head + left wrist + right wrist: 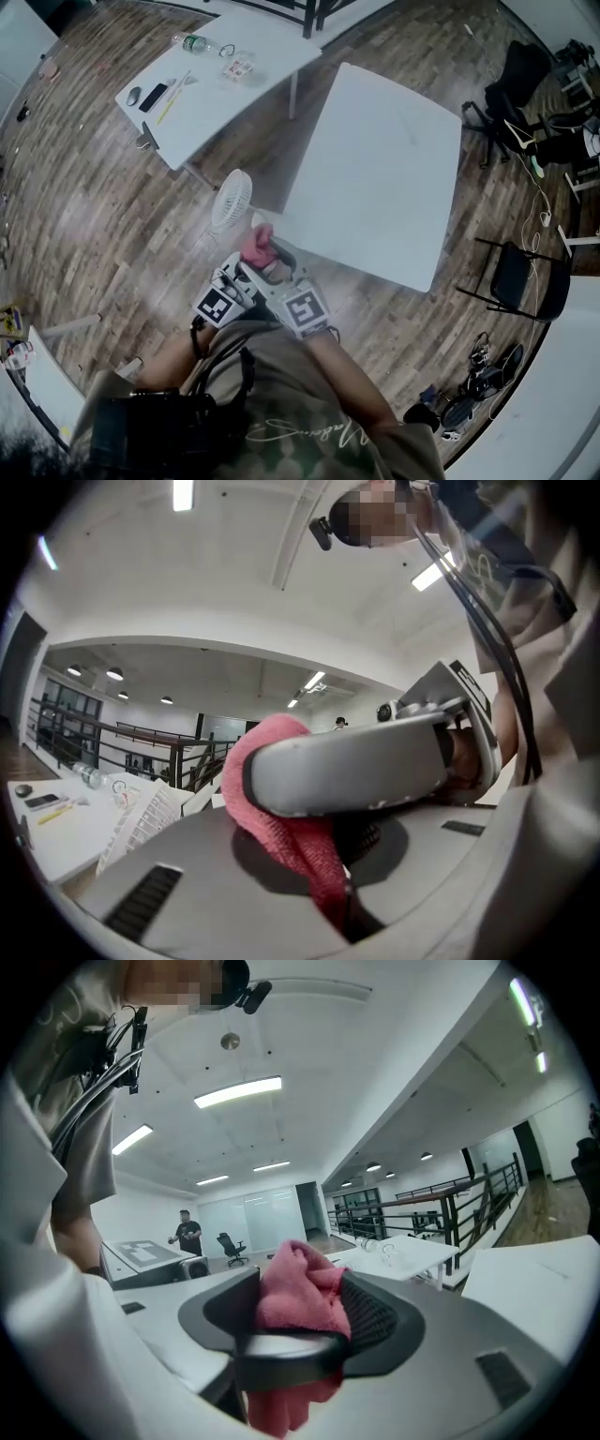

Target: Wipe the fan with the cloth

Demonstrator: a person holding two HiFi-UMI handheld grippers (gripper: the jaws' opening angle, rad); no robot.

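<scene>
A pink cloth (258, 246) is bunched between the tips of both grippers, which I hold close together in front of my chest. My left gripper (242, 273) is shut on the cloth (281, 841), a fold of which runs down into its jaw gap. My right gripper (281, 272) is open, its jaws spread wide. In the right gripper view the cloth (298, 1302) sits ahead between them, in the other gripper's dark pads. The white fan (232, 200) stands just beyond the cloth, by the table's corner. Its grille (141, 822) shows at the left of the left gripper view.
A large white table (375, 178) lies ahead on the right. Another white table (220, 89) at the back left carries a bottle (195, 42), a phone and a mouse. Black chairs (520, 277) stand on the right, on the wooden floor. A person stands far off in the right gripper view.
</scene>
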